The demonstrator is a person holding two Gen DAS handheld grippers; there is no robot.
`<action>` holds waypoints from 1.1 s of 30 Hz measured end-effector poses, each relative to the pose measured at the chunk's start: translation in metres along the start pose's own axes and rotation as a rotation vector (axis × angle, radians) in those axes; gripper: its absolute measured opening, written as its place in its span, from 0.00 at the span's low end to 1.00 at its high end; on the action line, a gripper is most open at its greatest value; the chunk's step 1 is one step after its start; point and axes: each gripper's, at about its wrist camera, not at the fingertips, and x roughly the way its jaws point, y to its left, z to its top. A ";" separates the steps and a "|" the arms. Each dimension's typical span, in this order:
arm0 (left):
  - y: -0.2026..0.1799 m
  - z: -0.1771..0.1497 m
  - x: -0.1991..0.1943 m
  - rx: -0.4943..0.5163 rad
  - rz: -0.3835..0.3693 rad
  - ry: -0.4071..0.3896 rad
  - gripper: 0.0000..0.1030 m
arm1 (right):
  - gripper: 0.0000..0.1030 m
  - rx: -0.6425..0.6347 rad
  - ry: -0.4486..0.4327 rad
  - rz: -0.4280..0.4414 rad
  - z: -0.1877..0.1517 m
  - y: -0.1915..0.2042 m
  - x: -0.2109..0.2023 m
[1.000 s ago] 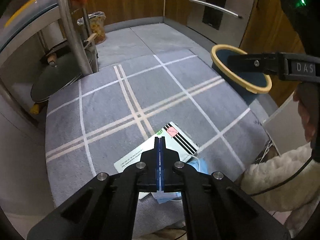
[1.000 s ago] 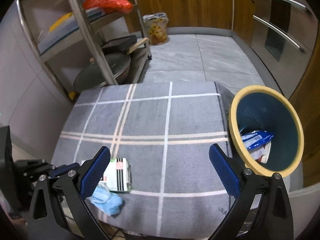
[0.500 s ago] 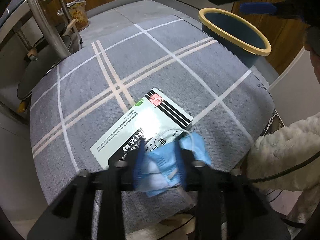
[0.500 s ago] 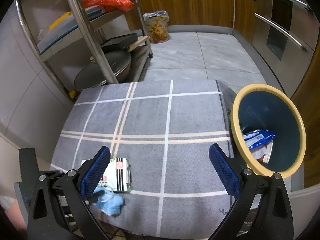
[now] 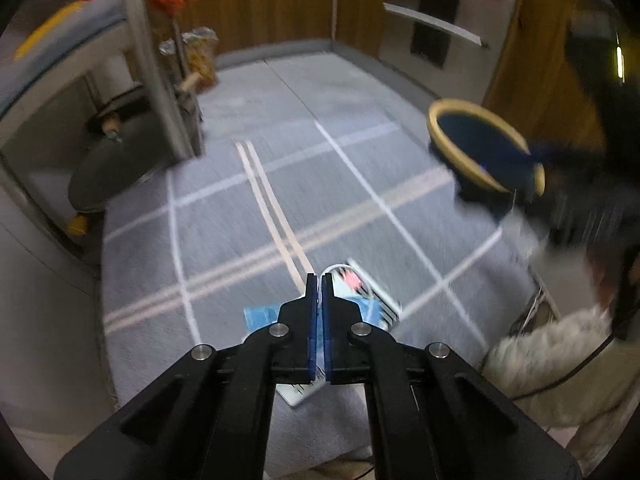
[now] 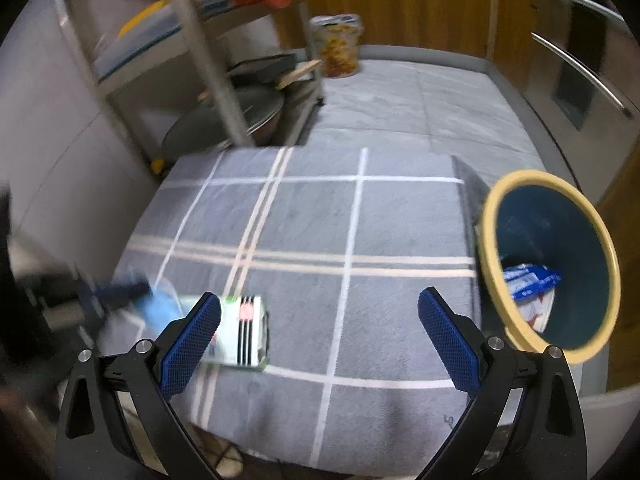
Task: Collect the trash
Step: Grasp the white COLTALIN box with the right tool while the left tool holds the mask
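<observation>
A light blue face mask sticks out on both sides of my left gripper, whose jaws are closing tight on it. From the right wrist view the mask hangs blurred at the left gripper's tip, just above the cloth. Beneath it lies a white and green packet with black stripes, also in the left view. My right gripper hovers open over the cloth with nothing between its fingers. A yellow-rimmed blue bin at the table's right edge holds blue and white wrappers.
A grey checked cloth covers the table. A metal rack with a large pan stands at the back left, a bag of snacks on the floor behind. Steel drawers line the right. A person's fluffy sleeve is near the right edge.
The left gripper dropped onto the mask with its fingers apart, then shut on it and rose. The right gripper stayed open and nearly still.
</observation>
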 end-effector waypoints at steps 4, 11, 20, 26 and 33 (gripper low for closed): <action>0.011 0.015 -0.026 -0.022 0.029 -0.065 0.02 | 0.95 -0.180 0.025 0.085 -0.011 0.025 0.010; 0.022 0.063 -0.074 0.002 0.027 -0.164 0.02 | 0.95 -0.531 0.028 0.176 -0.018 0.066 0.025; 0.034 0.099 -0.070 -0.084 -0.040 -0.214 0.02 | 0.95 -0.635 0.116 0.320 -0.008 0.077 0.076; 0.041 0.107 -0.049 -0.081 -0.051 -0.181 0.02 | 0.95 -0.798 0.177 0.398 -0.015 0.099 0.102; 0.055 0.117 -0.019 -0.097 -0.073 -0.120 0.02 | 0.95 -0.976 0.209 0.402 -0.030 0.121 0.122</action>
